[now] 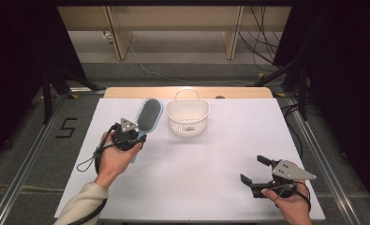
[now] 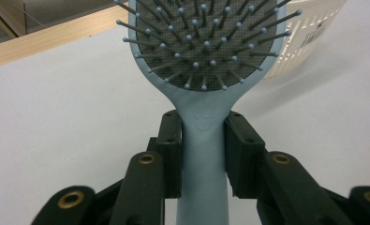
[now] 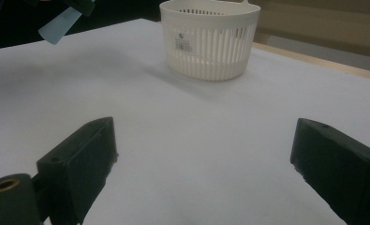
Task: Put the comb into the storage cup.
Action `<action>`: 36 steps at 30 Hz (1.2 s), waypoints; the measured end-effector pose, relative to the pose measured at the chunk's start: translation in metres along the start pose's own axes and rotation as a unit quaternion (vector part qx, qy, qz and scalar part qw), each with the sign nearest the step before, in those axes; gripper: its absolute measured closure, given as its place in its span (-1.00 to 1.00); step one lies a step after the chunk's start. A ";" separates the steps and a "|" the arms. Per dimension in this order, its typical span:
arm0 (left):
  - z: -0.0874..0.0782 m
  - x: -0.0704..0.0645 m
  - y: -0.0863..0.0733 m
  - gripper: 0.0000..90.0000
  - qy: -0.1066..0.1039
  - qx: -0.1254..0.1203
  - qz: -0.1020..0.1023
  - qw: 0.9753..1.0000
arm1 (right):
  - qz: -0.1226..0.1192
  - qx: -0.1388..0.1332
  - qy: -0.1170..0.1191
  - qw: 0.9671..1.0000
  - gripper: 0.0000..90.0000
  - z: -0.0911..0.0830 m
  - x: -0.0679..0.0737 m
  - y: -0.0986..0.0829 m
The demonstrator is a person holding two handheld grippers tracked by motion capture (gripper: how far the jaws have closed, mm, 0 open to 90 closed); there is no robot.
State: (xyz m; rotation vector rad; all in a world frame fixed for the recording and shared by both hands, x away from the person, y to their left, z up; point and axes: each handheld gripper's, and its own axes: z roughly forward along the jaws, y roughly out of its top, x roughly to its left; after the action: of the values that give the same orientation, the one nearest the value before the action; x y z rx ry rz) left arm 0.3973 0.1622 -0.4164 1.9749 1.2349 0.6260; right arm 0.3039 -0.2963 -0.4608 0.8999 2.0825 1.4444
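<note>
While my left gripper (image 2: 203, 140) pinches the brush (image 1: 147, 117) low, it may tip beside the basket (image 1: 188, 117); right gripper (image 1: 254, 169) gapes.

Black hand-held gripper (image 1: 132, 136) jaws with brass-ringed screw holes, grey three-cornered plates, black cables, cream sleeve (image 1: 82, 202)

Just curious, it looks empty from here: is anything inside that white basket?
In the high view, the white basket shows only its slatted floor with a small dark mark. Its near wall hides part of the floor.
</note>
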 end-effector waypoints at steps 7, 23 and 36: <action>0.000 0.001 0.000 0.55 0.001 -0.008 0.005 1.000 | 0.000 0.000 0.000 1.000 -0.82 0.000 0.000 0.000; 0.000 0.006 -0.002 0.55 -0.005 -0.039 0.003 0.999 | 0.000 0.000 0.000 1.000 -0.82 0.000 0.000 0.000; -0.001 0.001 -0.001 0.55 -0.007 -0.074 0.012 0.997 | -0.001 0.000 0.000 1.000 -0.82 0.000 0.000 0.000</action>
State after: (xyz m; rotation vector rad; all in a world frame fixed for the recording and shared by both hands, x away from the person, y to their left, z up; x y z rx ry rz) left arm 0.3964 0.1642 -0.4169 1.8703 1.1261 0.6937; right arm 0.3039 -0.2963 -0.4608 0.8984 2.0822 1.4438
